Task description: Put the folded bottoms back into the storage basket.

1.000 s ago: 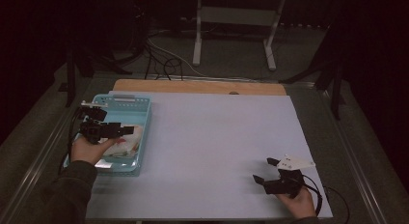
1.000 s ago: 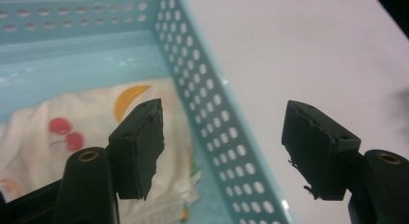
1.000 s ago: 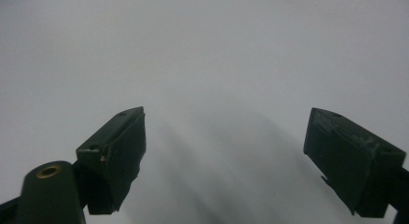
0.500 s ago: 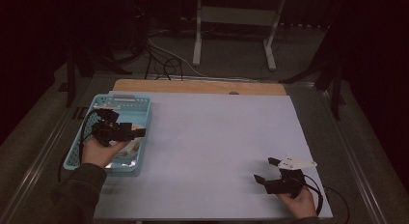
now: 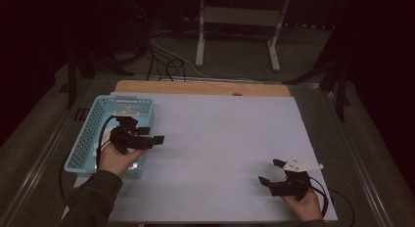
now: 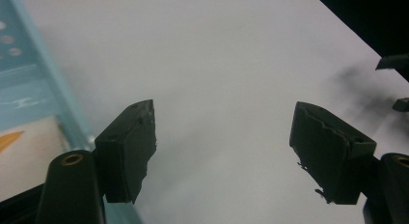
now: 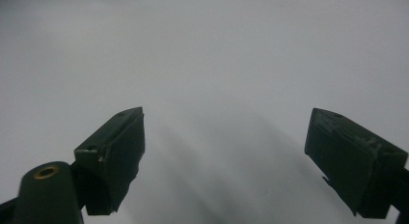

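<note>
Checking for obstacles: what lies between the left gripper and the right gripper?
Only bare white table sheet lies between left gripper and right gripper, in the high view.

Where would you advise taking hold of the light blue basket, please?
Grip the basket's thin upright rim wall on its right long side, from above, beside the left gripper. The perforated wall is narrow enough to sit between open fingers, one inside and one outside.
</note>
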{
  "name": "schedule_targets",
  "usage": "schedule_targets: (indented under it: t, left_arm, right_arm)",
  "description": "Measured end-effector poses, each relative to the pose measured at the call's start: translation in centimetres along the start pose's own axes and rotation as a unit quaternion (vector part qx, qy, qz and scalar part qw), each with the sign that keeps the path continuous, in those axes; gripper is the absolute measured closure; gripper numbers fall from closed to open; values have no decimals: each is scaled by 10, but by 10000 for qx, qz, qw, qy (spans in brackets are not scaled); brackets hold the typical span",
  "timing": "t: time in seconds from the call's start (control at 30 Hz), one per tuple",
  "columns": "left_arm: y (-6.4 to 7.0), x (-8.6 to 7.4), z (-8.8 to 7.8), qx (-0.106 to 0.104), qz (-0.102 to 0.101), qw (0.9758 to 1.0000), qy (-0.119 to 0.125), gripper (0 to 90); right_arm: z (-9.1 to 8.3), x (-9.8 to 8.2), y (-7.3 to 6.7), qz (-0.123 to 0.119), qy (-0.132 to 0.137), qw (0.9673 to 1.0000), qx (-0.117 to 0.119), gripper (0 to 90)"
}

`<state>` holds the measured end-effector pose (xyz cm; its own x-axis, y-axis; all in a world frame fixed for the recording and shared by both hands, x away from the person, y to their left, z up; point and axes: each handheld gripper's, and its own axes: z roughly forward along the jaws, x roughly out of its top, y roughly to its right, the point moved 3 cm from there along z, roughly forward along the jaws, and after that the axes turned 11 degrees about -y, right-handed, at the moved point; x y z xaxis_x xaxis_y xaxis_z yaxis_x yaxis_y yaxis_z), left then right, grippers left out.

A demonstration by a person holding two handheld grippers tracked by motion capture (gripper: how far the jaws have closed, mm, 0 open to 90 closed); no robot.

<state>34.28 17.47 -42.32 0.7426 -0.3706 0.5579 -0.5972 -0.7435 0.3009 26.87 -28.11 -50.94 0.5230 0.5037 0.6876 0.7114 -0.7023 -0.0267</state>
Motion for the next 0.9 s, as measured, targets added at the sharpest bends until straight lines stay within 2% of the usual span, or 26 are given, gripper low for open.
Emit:
schedule_targets:
  t: [0.37, 0.53, 0.9]
  left_arm:
    - [23, -1, 16, -78, 296, 9995, 58, 257]
    - [33, -2, 26, -169, 380, 9991, 44, 250]
    - [48, -8, 44, -192, 526, 9984, 22, 216]
  right_arm:
    - [-1, 0, 0, 24, 0, 10000, -3, 141]
    - [-1, 1, 0, 21, 1, 10000, -6, 140]
    - [-2, 2, 0, -2, 27, 10000, -18, 137]
